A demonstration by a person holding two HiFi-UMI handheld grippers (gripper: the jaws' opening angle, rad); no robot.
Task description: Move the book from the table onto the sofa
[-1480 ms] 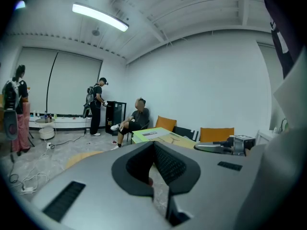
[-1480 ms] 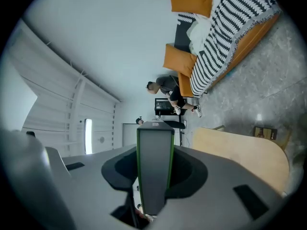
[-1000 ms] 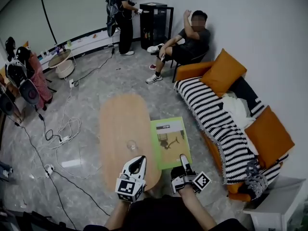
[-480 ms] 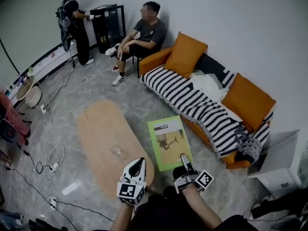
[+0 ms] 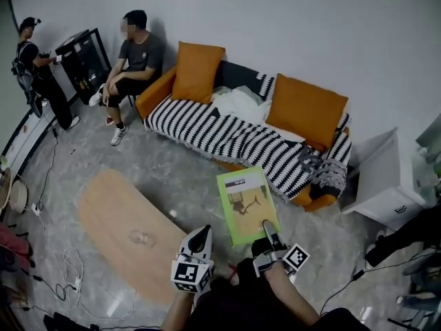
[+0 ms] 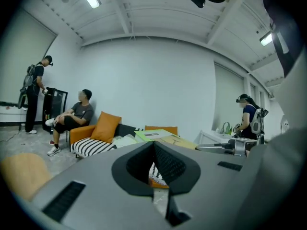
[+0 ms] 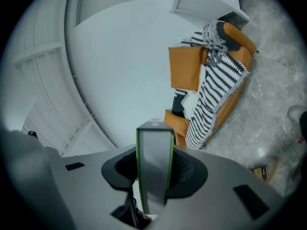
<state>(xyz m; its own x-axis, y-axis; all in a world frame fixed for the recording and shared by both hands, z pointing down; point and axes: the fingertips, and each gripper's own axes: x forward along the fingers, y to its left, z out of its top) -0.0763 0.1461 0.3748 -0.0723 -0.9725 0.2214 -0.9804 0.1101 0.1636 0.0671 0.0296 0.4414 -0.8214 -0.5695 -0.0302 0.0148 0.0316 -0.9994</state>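
One book (image 5: 246, 202), one sofa (image 5: 154, 93), two cushions (image 5: 305, 109)

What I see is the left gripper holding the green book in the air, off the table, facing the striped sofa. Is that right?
Not quite. It is the right gripper that holds the green book; the right gripper view shows its jaws clamped on the book's edge. The left gripper is shut with nothing in it. The rest stands: the book is off the table, facing the striped sofa.

left claw (image 5: 201, 232) closed, right claw (image 5: 267, 226) gripping
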